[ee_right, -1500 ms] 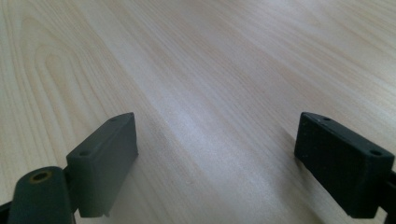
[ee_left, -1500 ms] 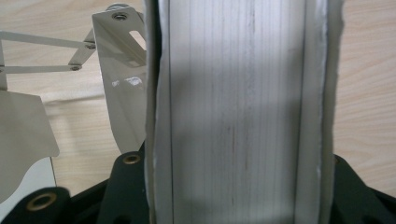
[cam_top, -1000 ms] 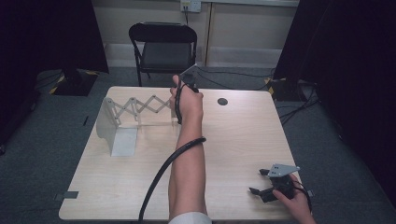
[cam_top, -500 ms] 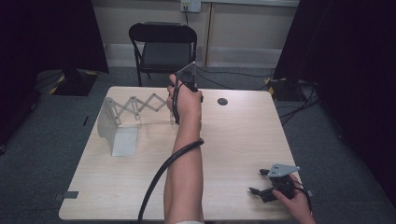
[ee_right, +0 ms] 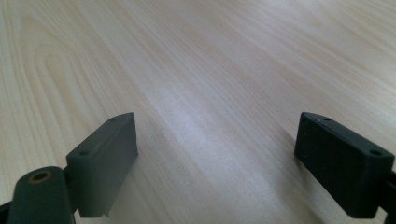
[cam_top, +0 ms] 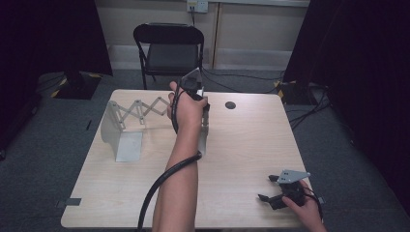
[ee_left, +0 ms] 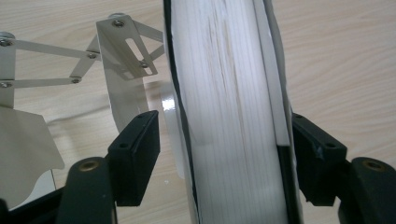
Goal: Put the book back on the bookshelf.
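One end plate (ee_left: pixel 224 116) of the folding rack (cam_top: pixel 140 108), mid-worktop (cam_top: pixel 251 140), stands between the left hand-held gripper (ee_left: pixel 224 140), whose jaws have just been opening off it (a release, I judge), so next lift clear without nudging it.

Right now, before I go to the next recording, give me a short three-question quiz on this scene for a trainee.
1. True or false: the right gripper holds a cup.
2. What stands beyond the table? A: a chair. B: a ladder. C: a bin.
3. What is between the jaws of the left gripper?
Key: 1 false, it is open over bare wood. 2 A. 3 the end plate of the folding metal rack; those jaws have just been opening.
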Demonstrator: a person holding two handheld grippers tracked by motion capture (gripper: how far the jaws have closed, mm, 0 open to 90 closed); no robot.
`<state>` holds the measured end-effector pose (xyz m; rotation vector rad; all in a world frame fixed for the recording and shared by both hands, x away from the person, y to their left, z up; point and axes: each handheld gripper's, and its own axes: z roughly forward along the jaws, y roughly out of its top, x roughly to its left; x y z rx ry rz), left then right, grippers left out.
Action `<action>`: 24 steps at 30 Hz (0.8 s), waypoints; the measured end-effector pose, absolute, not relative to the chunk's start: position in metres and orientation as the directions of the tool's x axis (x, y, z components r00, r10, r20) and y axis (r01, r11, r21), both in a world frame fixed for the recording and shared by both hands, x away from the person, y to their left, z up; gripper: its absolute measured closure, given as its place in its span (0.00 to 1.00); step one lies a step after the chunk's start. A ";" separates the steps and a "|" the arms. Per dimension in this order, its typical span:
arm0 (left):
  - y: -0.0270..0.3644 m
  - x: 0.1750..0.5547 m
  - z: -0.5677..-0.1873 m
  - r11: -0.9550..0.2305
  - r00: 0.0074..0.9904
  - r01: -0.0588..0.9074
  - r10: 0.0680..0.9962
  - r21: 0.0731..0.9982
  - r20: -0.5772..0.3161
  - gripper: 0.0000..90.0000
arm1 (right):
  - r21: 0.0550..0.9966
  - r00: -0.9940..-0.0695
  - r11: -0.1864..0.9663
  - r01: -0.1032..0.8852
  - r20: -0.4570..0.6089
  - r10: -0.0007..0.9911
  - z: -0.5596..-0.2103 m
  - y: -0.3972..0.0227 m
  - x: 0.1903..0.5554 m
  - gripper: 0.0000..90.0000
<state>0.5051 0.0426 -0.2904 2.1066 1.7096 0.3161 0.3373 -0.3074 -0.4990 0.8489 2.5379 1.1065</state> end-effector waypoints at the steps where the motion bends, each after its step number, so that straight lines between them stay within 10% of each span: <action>1: 0.043 0.504 -0.291 -0.177 0.233 0.877 0.970 0.447 -0.072 0.34 | 0.731 -0.801 0.543 0.413 0.008 0.599 -0.499 -0.307 0.337 0.14; 24: 0.052 0.482 -0.296 -0.218 0.293 0.860 0.951 0.462 -0.097 0.29 | 0.731 -0.801 0.543 0.413 0.007 0.599 -0.499 -0.307 0.337 0.14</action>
